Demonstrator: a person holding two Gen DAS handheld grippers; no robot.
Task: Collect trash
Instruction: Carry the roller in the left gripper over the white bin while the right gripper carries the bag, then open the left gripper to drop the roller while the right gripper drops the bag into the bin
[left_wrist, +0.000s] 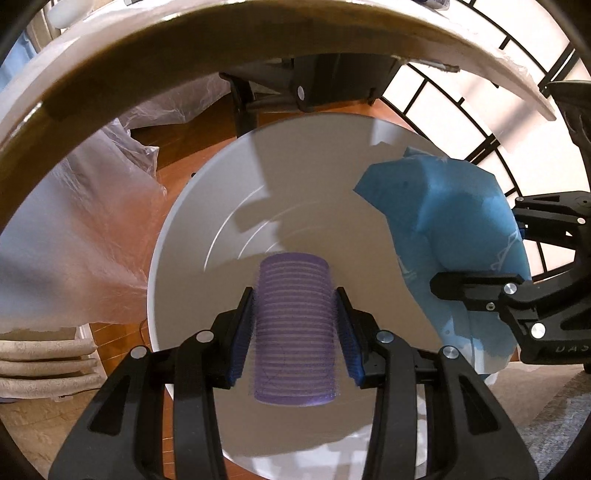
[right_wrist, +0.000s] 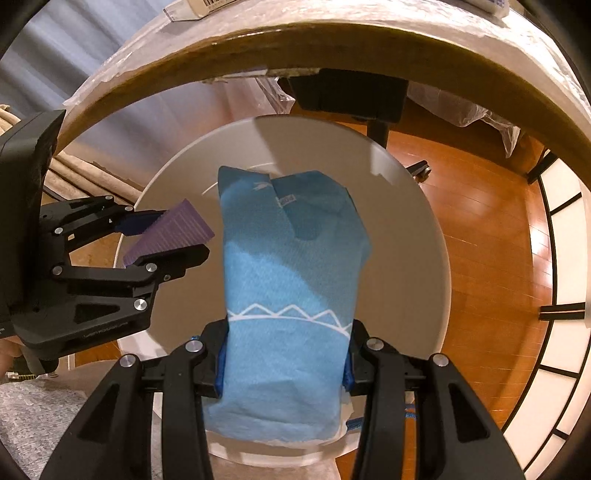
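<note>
My left gripper (left_wrist: 294, 332) is shut on a purple ribbed roller (left_wrist: 293, 325), held over the mouth of a round white bin (left_wrist: 177, 229). From the right wrist view the same roller (right_wrist: 173, 230) shows at the left, clamped by the left gripper (right_wrist: 173, 232) above the bin (right_wrist: 417, 229). My right gripper (right_wrist: 286, 358) is shut on a blue paper packet with white zigzag print (right_wrist: 291, 288), also above the bin. In the left wrist view that blue packet (left_wrist: 450, 229) hangs at the right, with the right gripper (left_wrist: 476, 258) around its far side.
A table edge wrapped in clear plastic (left_wrist: 184, 48) arches over the bin, with a black bracket (left_wrist: 306, 88) under it. Crumpled plastic sheeting (left_wrist: 74, 229) lies left of the bin on the wooden floor (right_wrist: 480, 221). A paper-panelled screen (right_wrist: 557, 332) stands at the right.
</note>
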